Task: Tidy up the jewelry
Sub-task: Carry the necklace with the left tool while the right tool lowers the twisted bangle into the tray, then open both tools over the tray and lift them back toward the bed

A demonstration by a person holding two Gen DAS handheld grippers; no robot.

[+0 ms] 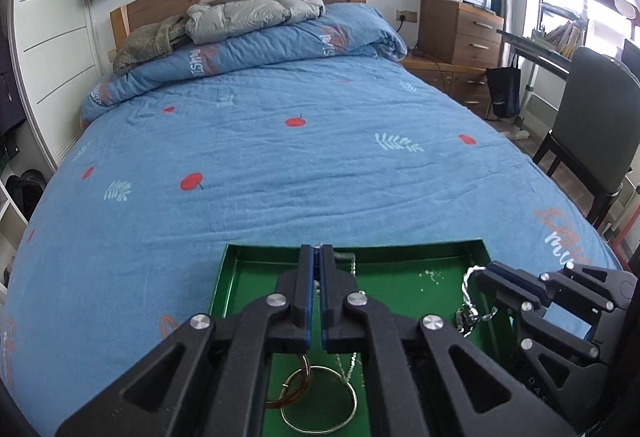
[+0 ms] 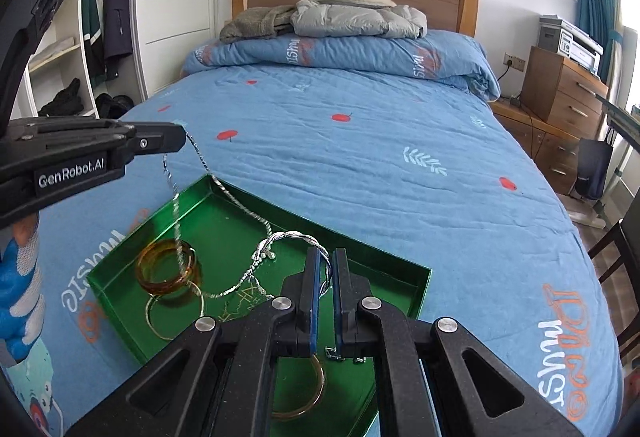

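A green tray (image 2: 416, 291) (image 1: 228, 269) lies on the blue bed. My left gripper (image 1: 316, 249) (image 2: 182, 135) is shut on a thin silver chain (image 2: 200, 157), lifted above the tray; its two ends hang down into the tray. My right gripper (image 2: 325, 257) (image 1: 486, 271) is shut on a twisted silver bangle (image 2: 296, 237) (image 1: 466, 283) just above the tray floor. Amber bangles (image 2: 168, 271) and thin gold and silver rings (image 1: 320, 401) lie in the tray.
Folded quilt and jackets (image 2: 352, 17) lie at the headboard. A wooden dresser with a printer (image 2: 560, 85), a desk and a dark chair (image 1: 592, 141) stand to the right of the bed. An open wardrobe (image 2: 80, 37) is on the left.
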